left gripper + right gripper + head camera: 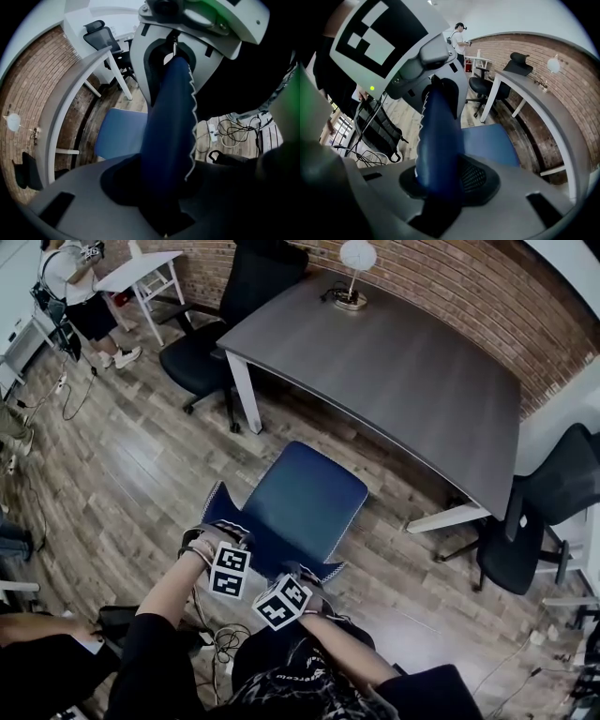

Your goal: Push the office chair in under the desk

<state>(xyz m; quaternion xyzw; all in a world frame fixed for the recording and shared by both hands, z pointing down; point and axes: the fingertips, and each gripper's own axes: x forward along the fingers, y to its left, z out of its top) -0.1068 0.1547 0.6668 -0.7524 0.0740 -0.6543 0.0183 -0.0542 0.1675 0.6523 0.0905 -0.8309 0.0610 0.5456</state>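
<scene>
The blue office chair (pixel 302 498) stands on the wood floor just in front of the grey desk (pixel 403 362), its seat facing the desk's near edge. Both grippers hold the top of its backrest (pixel 272 554) from behind. My left gripper (pixel 223 538) is shut on the backrest's left end, and the blue edge (pixel 168 126) runs between its jaws. My right gripper (pixel 302 576) is shut on the right end, with the blue backrest (pixel 438 145) pressed between its jaws. The seat (pixel 487 143) shows beyond, toward the desk (pixel 543 103).
One black chair (pixel 216 334) sits at the desk's left end and another (pixel 539 521) at its right end. A lamp (pixel 354 273) stands on the desk by the brick wall. Cables (pixel 220 638) and a dark bag (pixel 377 129) lie behind the chair. A person (pixel 80 287) stands far left.
</scene>
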